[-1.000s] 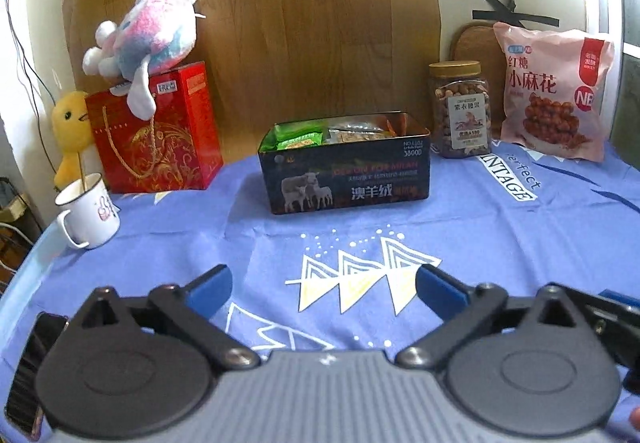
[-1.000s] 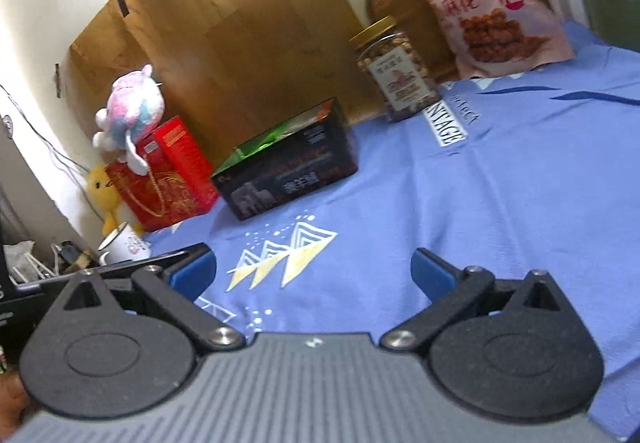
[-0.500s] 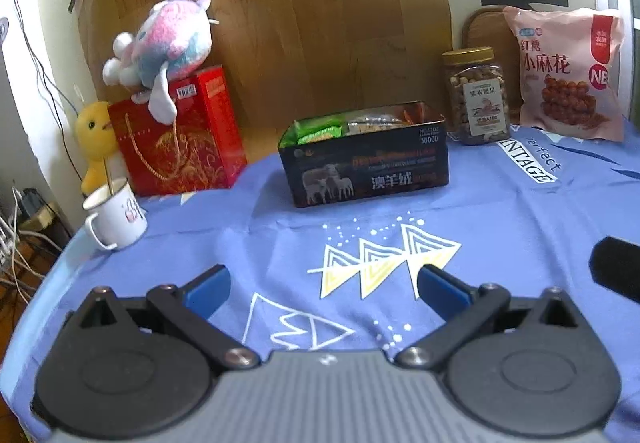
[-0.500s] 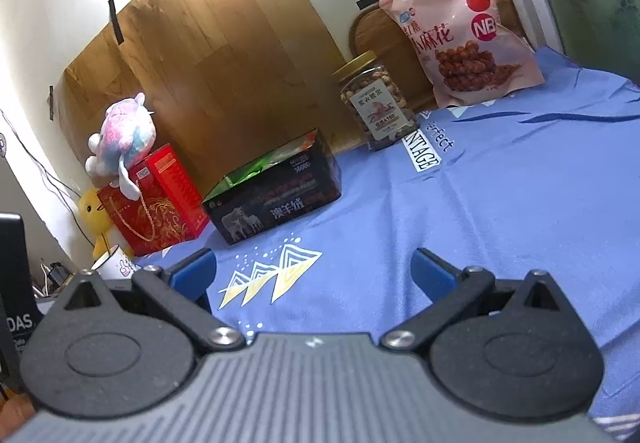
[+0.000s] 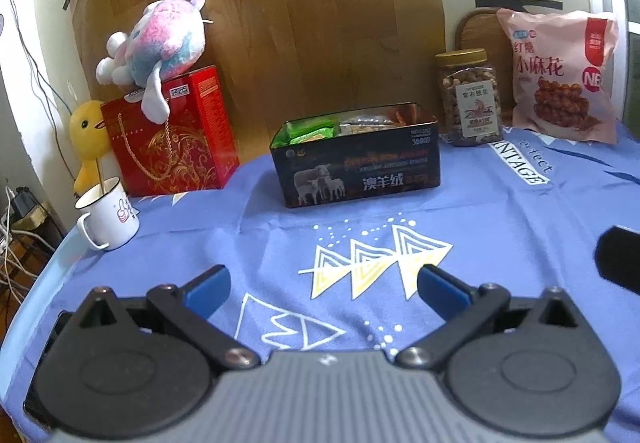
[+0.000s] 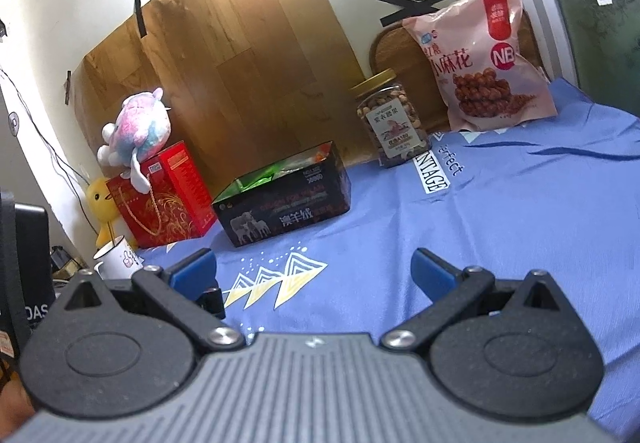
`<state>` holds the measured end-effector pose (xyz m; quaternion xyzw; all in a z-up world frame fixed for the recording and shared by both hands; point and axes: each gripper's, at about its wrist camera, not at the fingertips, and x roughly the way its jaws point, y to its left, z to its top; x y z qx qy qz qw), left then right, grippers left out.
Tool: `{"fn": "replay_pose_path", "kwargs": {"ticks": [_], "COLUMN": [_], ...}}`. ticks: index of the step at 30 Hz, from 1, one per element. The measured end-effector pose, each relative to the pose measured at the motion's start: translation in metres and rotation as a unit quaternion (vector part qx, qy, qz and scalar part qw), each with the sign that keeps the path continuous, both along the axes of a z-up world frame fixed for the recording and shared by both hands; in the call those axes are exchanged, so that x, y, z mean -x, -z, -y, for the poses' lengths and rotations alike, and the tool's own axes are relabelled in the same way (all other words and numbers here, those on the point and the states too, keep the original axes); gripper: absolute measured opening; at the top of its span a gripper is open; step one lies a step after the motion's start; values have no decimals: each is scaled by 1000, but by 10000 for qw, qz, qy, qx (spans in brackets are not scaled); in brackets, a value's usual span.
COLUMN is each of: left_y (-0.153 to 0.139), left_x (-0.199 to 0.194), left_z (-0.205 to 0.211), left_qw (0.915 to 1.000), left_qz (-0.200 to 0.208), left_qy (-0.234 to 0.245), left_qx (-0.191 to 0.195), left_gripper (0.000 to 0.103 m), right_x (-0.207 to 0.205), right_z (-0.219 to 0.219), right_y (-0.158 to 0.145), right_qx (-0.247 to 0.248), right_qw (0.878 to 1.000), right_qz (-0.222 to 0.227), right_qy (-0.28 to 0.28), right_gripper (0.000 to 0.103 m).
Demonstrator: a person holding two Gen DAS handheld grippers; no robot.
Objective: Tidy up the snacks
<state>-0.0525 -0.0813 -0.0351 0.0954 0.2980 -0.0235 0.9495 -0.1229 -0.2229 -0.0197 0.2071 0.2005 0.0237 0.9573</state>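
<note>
My left hand-held gripper [image 5: 322,285] and right hand-held gripper [image 6: 314,269] both gape wide and hold nothing. The black tin [image 5: 356,167] of snacks sits at 12 o'clock on the bench [image 5: 500,227]; nut jar [image 5: 470,97] and pink bag [image 5: 560,75] at 1. I should go slow and straight. Since before, both views have lifted and drawn back.

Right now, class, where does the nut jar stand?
In both wrist views the nut jar stands at the table's back right, between the dark tin and the pink snack bag.

Both wrist views low over table, sharing tin [image 5: 356,155] [image 6: 282,195]
</note>
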Motion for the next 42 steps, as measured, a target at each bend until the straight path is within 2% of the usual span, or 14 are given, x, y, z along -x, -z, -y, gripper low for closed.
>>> {"fn": "replay_pose_path", "kwargs": {"ticks": [4,8,14,21,25,33,39,42], "left_y": [-7,-15,-25,-29,-28,-27,-22,-21], "left_x": [4,8,11,18,23,26,28,27], "left_z": [0,2,3,3,12,14,17,16], "left_qw": [9996,9980,9926,9889,9909,9927,9964,9965], "left_qz": [153,261,110,130,177,207,334,297], "left_qy": [110,286,592,696,705,614,432,468], "left_qx": [229,500,1052,1310,1132,1021,655,619], "left_gripper": [103,103,103,103,103,103,103,103], "right_x": [-3,3,21,30,28,30,25,25], "right_z": [3,10,31,39,41,35,37,37], "right_y": [-2,-11,-33,-41,-35,-34,-27,-24], "right_qx": [27,163,416,788,671,661,487,453], "right_qw": [9999,9999,9980,9945,9963,9967,9982,9984], "right_qz": [-101,3,346,510,392,383,264,242], "right_qy": [6,48,327,471,370,287,235,227], "right_gripper": [103,103,103,103,103,103,103,103]}}
